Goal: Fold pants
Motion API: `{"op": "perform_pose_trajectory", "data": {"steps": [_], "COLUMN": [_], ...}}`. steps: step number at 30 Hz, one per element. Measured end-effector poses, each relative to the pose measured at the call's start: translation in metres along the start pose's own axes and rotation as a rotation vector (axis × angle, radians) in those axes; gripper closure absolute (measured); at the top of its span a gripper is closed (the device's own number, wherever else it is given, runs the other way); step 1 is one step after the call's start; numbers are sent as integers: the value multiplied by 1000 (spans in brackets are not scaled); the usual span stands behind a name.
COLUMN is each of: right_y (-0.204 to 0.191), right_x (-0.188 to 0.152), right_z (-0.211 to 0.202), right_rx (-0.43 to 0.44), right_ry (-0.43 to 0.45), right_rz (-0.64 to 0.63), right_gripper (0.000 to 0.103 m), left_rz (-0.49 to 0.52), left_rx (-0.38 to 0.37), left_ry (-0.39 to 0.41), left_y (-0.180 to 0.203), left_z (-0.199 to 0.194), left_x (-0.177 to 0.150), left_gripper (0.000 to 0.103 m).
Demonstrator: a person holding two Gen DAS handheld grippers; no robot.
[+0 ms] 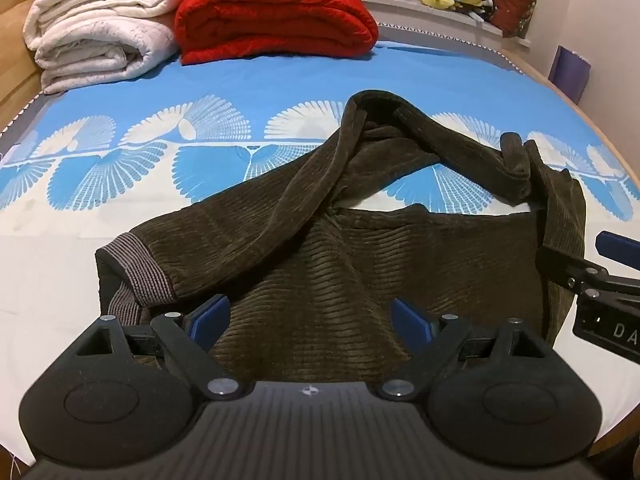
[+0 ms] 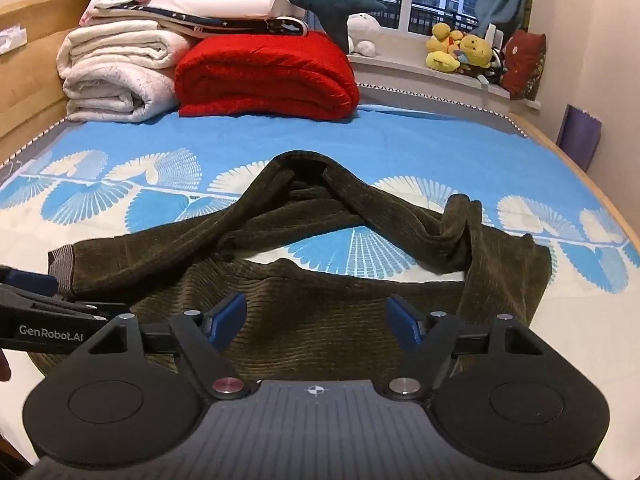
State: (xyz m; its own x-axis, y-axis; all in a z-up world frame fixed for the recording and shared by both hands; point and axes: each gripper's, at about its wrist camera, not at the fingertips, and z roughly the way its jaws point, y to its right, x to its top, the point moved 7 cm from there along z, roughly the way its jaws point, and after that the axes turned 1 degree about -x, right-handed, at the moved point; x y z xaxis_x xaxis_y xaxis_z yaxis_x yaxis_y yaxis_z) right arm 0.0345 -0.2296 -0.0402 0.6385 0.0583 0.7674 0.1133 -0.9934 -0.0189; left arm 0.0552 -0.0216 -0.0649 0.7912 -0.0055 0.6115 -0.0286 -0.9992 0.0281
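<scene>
Dark brown corduroy pants (image 1: 320, 264) lie crumpled on the bed, legs bent into a loop, a striped cuff (image 1: 140, 272) at the left. They also show in the right wrist view (image 2: 320, 312). My left gripper (image 1: 310, 322) is open just above the near part of the pants, holding nothing. My right gripper (image 2: 316, 316) is open over the near edge of the pants, empty. The right gripper shows at the right edge of the left wrist view (image 1: 608, 272); the left gripper shows at the left edge of the right wrist view (image 2: 40, 304).
The bed has a blue and white patterned sheet (image 1: 200, 92). Folded white quilts (image 1: 96, 28) and a red blanket (image 1: 276, 16) are stacked at the far end. Plush toys (image 2: 460, 50) sit on the windowsill. A wooden bed frame (image 2: 32, 76) runs along the left.
</scene>
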Motion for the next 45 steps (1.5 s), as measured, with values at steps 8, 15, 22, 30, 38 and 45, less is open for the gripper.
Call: {"op": "perform_pose_trajectory", "data": {"steps": [8,15,22,30,38,45], "right_y": [0,-3,-7,-9,-8,-9], "right_x": [1,2,3,4,4,4], "right_z": [3,0,-1,-3,0,0], "right_rx": [25,24,20,5,-1,7], "right_ry": [-19,5,17,41,32,25], "right_rz": [32,30,18,15,22,23], "right_gripper": [26,26,24,24,24,24], "left_rz": [-11,-22,-26,-30,-32,-31], "left_rx": [2,1,1,2,4,4], "left_ry": [-6,-12,-14,-17,-20,-20], "left_y": [-1,-3,-2,-3,-4,-5], "left_z": [-1,-2,-1,-2,-2,-1], "left_x": [3,3,2,2,3,3], "left_gripper": [12,12,12,12,12,12]}}
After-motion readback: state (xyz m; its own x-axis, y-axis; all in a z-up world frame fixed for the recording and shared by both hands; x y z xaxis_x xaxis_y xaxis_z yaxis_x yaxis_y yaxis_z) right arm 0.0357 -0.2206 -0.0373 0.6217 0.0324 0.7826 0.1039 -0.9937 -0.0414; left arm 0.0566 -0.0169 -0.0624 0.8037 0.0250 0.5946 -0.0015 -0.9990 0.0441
